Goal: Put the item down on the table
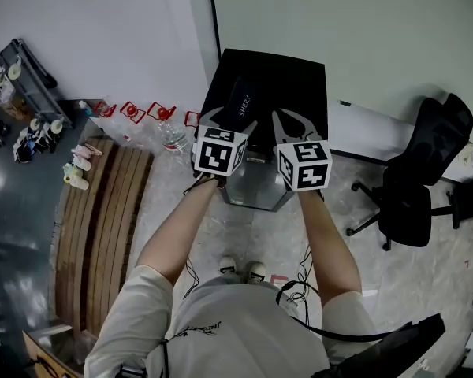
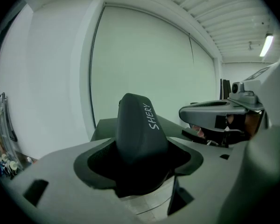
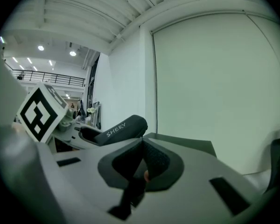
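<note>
A dark charcoal case (image 1: 243, 105) carries white lettering that reads SHERY. The left gripper (image 1: 232, 121) and right gripper (image 1: 293, 124) are pale grey with black pads (image 2: 98, 164). Each bears a cube (image 1: 218, 151) patterned in black-and-white squares. The bench (image 1: 299, 73) is black, as is an office chair (image 1: 414, 187). The floor (image 1: 244, 235) is pale speckled grey, with brown wooden slats (image 1: 102, 211) on it. Small red items (image 1: 132, 111) line a white wall (image 1: 102, 30). The person's shirt (image 1: 221, 329) is light grey.

Grey T-shirt (image 1: 221, 333), black cables (image 1: 287, 291); left gripper (image 1: 230, 118) and right gripper (image 1: 290, 124) grey with black-and-white marker cubes (image 1: 219, 152)
</note>
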`<state>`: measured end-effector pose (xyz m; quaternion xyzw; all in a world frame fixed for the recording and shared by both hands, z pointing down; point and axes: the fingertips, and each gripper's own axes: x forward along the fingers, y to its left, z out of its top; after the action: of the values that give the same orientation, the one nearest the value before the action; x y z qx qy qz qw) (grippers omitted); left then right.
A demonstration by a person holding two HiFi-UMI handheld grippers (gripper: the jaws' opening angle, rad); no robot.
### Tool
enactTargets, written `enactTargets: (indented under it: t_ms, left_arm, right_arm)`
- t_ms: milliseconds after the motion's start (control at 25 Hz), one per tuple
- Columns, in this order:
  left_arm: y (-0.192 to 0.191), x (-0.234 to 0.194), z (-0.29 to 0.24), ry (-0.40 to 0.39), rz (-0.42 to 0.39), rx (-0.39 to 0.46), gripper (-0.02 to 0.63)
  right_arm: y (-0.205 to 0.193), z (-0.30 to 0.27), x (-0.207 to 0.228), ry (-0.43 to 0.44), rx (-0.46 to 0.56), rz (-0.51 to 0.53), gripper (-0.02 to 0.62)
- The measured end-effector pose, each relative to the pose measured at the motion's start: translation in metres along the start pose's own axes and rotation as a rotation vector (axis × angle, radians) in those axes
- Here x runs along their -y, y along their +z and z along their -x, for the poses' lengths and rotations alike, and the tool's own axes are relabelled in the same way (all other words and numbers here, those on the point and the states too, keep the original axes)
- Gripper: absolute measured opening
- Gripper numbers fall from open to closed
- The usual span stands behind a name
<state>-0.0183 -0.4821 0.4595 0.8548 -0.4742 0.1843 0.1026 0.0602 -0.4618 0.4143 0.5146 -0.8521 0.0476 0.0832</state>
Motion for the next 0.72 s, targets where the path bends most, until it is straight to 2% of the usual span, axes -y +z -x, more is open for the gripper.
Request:
enactTargets:
  t_ms: [160, 440, 720]
  left_arm:
    - [-0.016, -0.004, -0.020, -0.011, -0.027, -0.085, 0.331]
    - [-0.038, -0.011, -0.042, -0.010, -0.069, -0.169, 0.331]
    - [-0.049, -0.017, -0.047, -0.023, -0.029, -0.207, 0.331]
  right_arm:
    - [-0.010, -0.006, 0.002, 0.003, -0.009, -0.017, 0.004]
    - [-0.020, -0.013, 0.000, 0.010, -0.010, -0.001, 0.005]
    - [-0.026, -0.020, 0.002, 0.008, -0.039, 0.022, 0.003]
